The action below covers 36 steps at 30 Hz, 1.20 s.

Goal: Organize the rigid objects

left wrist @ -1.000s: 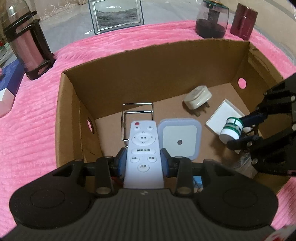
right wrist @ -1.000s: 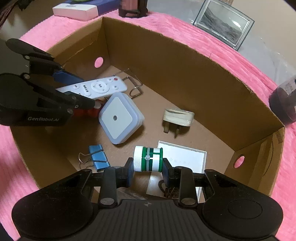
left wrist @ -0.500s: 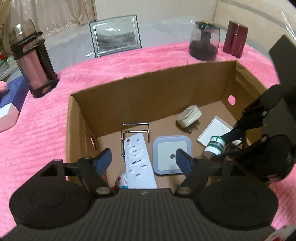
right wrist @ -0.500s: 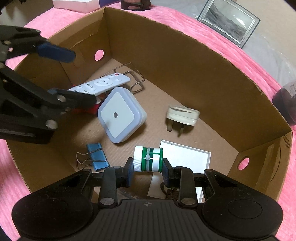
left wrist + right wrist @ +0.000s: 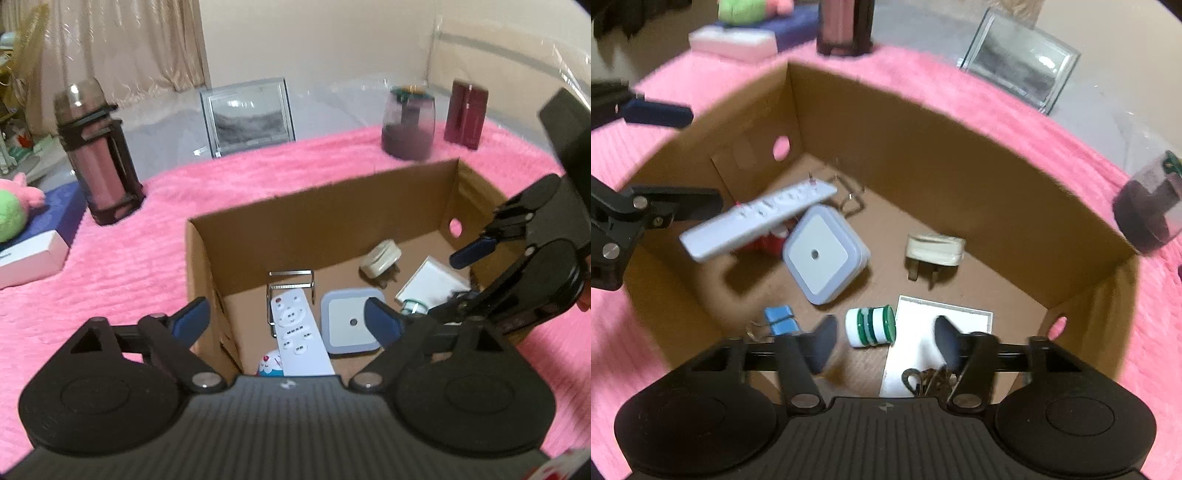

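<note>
Cardboard box point(image 5: 923, 155): open-topped, standing on a pink plush cover point(image 5: 110, 280); round holes cut in its end walls show pink through them.
Remote point(image 5: 759, 223): white, long, near the box's left end wall; its near end is raised and rests on a red-and-white item, its far end lies by a wire stand point(image 5: 291, 284).
Night light point(image 5: 823, 254): square, pale blue with a white face, flat on the box floor just right of the remote.
Plug adapter point(image 5: 934, 249): cream, prongs showing, on the box floor near the far wall.
Spool point(image 5: 871, 326): white with green bands, lying on its side on the box floor against the edge of a white card point(image 5: 942, 332).
Binder clip point(image 5: 781, 321): blue, on the box floor to the left of the spool.
Left gripper point(image 5: 286, 319): jaws have just been opening and now stand wide apart above the box's near left corner; nothing between the pads, the remote lies free below.
Right gripper point(image 5: 884, 336): jaws have just been opening; they are parted with gaps on both sides of the spool, which sits loose between them.
Outside the box: a framed picture point(image 5: 251, 114), a dark jar point(image 5: 408, 125), a maroon case point(image 5: 467, 114) and a flask point(image 5: 99, 155) beyond its far wall.
</note>
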Each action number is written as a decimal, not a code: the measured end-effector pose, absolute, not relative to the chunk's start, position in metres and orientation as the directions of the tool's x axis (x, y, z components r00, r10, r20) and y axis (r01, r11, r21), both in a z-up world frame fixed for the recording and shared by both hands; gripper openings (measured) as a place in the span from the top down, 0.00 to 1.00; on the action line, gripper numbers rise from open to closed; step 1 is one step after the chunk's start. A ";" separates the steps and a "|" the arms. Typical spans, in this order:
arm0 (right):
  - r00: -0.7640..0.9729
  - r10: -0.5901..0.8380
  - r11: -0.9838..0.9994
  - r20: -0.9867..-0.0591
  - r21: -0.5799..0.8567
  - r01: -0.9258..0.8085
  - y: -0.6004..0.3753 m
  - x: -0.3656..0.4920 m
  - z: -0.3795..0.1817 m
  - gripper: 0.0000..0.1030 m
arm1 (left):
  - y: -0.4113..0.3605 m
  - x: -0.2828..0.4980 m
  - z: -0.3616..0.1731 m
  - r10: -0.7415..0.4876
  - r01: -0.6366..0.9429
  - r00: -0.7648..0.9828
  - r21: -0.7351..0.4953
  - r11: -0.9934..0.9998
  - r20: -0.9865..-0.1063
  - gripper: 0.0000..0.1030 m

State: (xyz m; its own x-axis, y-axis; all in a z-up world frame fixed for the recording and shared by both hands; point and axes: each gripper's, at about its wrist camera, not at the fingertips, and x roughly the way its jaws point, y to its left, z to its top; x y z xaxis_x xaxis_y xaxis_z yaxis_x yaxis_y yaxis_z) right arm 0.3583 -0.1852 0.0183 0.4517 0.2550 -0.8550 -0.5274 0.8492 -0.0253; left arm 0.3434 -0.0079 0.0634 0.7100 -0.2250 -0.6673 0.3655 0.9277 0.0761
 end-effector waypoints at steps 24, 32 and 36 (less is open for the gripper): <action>0.800 0.208 0.978 -0.564 0.119 -0.170 -0.243 0.099 0.123 0.18 | 0.024 0.122 0.138 -0.125 0.127 0.874 -0.027 0.992 -0.470 0.01; 0.800 0.178 0.984 -0.573 0.127 -0.128 -0.240 0.052 0.116 0.18 | 0.025 0.080 0.127 -0.087 0.081 0.841 -0.034 0.996 -0.534 0.01; 0.797 0.158 0.987 -0.583 0.111 -0.115 -0.240 0.037 0.112 0.18 | 0.022 0.066 0.122 -0.060 0.066 0.833 -0.008 0.998 -0.550 0.01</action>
State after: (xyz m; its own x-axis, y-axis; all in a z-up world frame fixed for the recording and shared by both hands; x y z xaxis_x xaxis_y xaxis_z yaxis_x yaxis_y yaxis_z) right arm 0.0365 -0.2403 0.1119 0.7969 0.1585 -0.5829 -0.1154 0.9871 0.1107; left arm 0.0661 0.0221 0.1217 0.8330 -0.0595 -0.5501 0.0662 0.9978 -0.0077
